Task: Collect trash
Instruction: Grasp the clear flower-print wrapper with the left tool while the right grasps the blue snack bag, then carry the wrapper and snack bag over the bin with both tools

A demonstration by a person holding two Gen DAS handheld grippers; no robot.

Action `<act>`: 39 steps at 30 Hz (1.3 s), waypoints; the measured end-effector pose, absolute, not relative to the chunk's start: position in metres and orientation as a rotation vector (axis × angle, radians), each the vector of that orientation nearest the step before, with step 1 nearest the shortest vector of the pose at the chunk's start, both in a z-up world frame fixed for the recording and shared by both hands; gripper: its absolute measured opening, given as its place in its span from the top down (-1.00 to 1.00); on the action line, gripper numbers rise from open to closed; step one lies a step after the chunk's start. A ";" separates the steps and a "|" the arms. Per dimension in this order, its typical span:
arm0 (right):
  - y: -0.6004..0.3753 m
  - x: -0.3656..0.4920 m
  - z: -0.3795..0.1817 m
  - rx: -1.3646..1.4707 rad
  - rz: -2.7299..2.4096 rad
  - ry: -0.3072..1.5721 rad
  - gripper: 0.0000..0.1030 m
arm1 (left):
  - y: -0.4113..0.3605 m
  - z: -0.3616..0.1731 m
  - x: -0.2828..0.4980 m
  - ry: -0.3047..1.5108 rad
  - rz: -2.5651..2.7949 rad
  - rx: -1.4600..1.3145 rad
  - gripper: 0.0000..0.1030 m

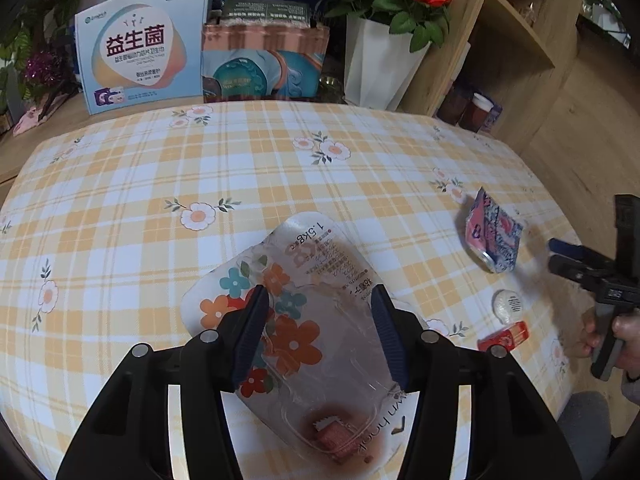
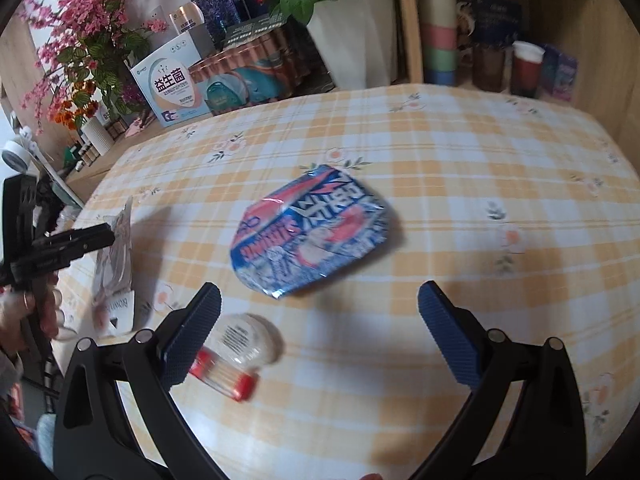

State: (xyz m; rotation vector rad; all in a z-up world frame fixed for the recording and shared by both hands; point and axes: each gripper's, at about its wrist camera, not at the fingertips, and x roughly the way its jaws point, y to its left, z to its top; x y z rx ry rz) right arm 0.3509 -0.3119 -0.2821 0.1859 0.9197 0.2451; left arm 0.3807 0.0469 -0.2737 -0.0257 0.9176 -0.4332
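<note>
Below, glossy floral plastic bag (image 1: pixel 304 320) between left fingers (image 1: pixel 256 320), crinkled foil wrapper (image 2: pixel 312 236), right fingers (image 2: pixel 196 328) wide

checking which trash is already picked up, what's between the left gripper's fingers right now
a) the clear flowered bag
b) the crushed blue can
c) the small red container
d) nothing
a: in the left wrist view the left gripper has its blue pads on both sides of the clear flowered bag, while the can and red container lie on the table off to the right.
</note>
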 end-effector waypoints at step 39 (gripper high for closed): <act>-0.310 0.353 -0.268 0.543 0.265 0.853 0.84 | 0.038 -0.304 0.382 1.041 0.004 -0.140 -0.16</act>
